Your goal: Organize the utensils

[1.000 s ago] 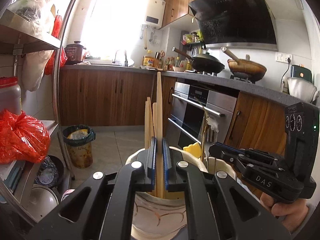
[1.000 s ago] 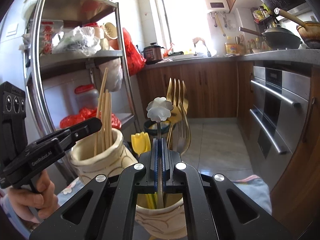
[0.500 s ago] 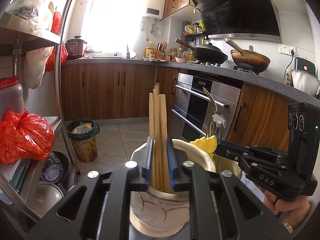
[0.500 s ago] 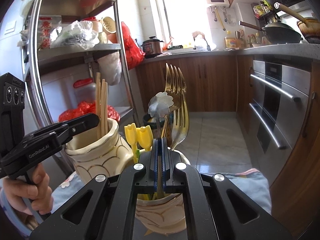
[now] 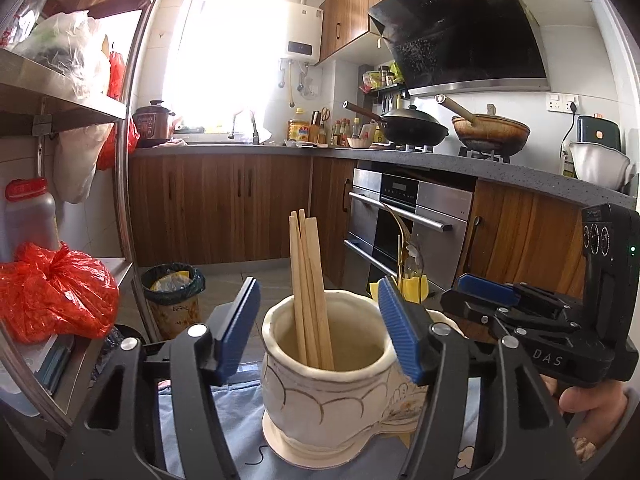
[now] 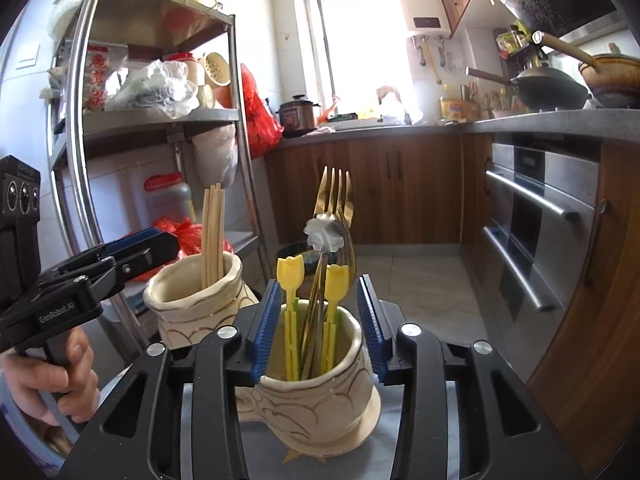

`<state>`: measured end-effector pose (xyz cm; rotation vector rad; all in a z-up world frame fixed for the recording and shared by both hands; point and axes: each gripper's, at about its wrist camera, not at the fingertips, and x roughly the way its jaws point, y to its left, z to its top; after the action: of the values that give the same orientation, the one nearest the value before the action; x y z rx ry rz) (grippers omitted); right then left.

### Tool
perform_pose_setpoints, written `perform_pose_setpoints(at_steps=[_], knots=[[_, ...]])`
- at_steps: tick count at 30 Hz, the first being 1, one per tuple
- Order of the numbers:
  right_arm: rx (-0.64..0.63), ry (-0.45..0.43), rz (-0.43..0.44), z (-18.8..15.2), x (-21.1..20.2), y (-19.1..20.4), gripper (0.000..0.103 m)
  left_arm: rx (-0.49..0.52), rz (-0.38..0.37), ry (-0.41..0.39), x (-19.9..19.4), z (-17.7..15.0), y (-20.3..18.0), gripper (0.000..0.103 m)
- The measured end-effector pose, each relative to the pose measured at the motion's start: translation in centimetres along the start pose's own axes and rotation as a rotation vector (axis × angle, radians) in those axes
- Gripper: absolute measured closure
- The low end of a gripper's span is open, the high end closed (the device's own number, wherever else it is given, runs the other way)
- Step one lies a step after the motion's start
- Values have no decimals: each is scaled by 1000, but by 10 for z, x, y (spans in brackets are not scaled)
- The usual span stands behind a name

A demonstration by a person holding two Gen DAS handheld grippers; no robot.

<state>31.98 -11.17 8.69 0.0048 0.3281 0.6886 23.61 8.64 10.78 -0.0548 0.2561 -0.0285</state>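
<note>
Two cream holders on a blue cloth, each framed by wide-open fingers.

The left gripper (image 5: 318, 326) is spread wide with nothing held, its blue pads either side of the left holder (image 5: 326, 384), where pale wooden chopsticks (image 5: 308, 280) stand leaning. The right gripper (image 6: 318, 326) gapes the same way around the right holder (image 6: 320, 400), a cream pot with thin gold lines. Only the right wrist view shows its contents clearly: gold forks (image 6: 338, 200), two yellow tulip-topped picks (image 6: 290, 276) and a white flower-ended piece (image 6: 324, 234).
</note>
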Motion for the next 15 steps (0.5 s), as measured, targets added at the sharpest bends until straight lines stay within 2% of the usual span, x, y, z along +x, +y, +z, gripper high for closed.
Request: perform_pose_setpoints(at_steps=[4,10,13,15], knots=[[-3,-16,-19,-7,-13,-1,42,0,7,-16,-13,-4,-4,32],[5,-35,-34,-19,-33,-1,25,6,34,-36,-32,-15,-10,20],[5,-44,-40,-27,-40,1,21,-2,45,-46,-40,-24,-11,10],[7,-54,-47,-34,-45,2,17,-10,44,-59,-46,-31,-13,6]])
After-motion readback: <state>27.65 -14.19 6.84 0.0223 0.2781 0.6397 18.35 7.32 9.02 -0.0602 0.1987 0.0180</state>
